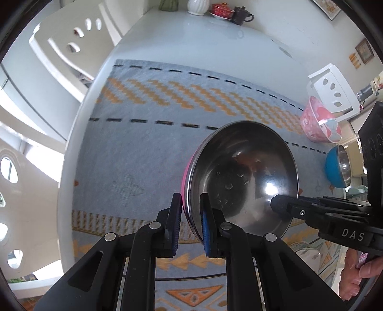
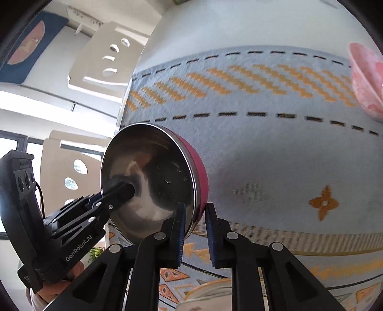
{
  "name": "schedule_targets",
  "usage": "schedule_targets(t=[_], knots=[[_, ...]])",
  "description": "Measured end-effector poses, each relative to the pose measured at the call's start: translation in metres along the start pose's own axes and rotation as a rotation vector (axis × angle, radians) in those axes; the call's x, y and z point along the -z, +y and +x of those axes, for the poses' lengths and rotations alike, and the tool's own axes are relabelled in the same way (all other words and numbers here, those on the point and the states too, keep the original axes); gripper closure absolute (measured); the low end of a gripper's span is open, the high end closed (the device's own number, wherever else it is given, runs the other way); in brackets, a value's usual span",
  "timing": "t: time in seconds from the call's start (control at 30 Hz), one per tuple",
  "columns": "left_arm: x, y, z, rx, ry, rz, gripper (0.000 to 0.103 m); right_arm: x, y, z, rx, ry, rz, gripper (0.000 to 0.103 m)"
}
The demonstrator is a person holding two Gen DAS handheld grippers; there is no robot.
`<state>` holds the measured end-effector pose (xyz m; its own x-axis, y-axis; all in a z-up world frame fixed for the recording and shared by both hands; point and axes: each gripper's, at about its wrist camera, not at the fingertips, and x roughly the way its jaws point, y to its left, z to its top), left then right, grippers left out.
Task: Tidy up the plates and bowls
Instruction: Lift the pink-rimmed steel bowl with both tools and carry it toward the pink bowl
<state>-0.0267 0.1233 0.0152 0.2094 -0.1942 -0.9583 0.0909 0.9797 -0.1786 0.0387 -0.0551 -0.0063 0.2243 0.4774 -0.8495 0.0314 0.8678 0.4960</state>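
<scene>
Your left gripper (image 1: 190,223) and right gripper (image 2: 195,229) both clamp the rim of the steel bowl with pink outside (image 1: 241,177), tilted above the patterned cloth (image 1: 148,153). At 2 o'clock: pink floral bowl (image 1: 319,122), blue bowl (image 1: 337,166). At 12, far: teapot (image 1: 241,15).

Black left tool (image 1: 189,223), blue ribbed pads (image 1: 205,234), silver pivot screws.

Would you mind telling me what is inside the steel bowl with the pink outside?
The steel bowl holds no food or dish: only reflections, small marks, and one finger from each gripper reaching over its rim. Those fingers hide small patches of its inside.
</scene>
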Motion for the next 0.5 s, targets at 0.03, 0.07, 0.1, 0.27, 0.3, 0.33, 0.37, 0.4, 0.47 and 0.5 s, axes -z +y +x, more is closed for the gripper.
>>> schedule_targets(t=[0.03, 0.07, 0.1, 0.27, 0.3, 0.33, 0.37, 0.4, 0.47, 0.5], knots=[[-0.001, -0.007, 0.001, 0.0, 0.0, 0.003, 0.091, 0.0, -0.004, -0.005, -0.001, -0.004, 0.003, 0.087], [-0.002, -0.014, 0.002, -0.001, 0.002, 0.008, 0.091, -0.001, -0.009, -0.01, -0.002, -0.01, 0.008, 0.087], [-0.003, -0.02, 0.003, -0.027, -0.018, 0.032, 0.091, -0.001, -0.015, -0.016, -0.002, -0.016, 0.013, 0.087], [-0.009, -0.055, 0.01, -0.021, -0.019, 0.05, 0.091, -0.004, -0.039, -0.04, 0.011, -0.043, 0.024, 0.087], [-0.011, -0.063, 0.011, -0.022, -0.02, 0.057, 0.091, -0.006, -0.047, -0.048, 0.011, -0.055, 0.028, 0.087], [-0.013, -0.072, 0.012, -0.023, -0.022, 0.064, 0.091, -0.008, -0.053, -0.053, 0.008, -0.063, 0.029, 0.087], [-0.015, -0.078, 0.013, -0.025, -0.024, 0.07, 0.091, -0.008, -0.057, -0.057, 0.005, -0.067, 0.029, 0.087], [-0.019, -0.087, 0.013, -0.025, -0.027, 0.077, 0.091, -0.01, -0.063, -0.065, 0.001, -0.077, 0.034, 0.087], [-0.027, -0.102, 0.014, -0.018, -0.034, 0.086, 0.091, -0.014, -0.074, -0.078, 0.003, -0.096, 0.038, 0.087], [-0.032, -0.111, 0.014, -0.015, -0.038, 0.092, 0.091, -0.017, -0.08, -0.086, 0.005, -0.108, 0.037, 0.087]])
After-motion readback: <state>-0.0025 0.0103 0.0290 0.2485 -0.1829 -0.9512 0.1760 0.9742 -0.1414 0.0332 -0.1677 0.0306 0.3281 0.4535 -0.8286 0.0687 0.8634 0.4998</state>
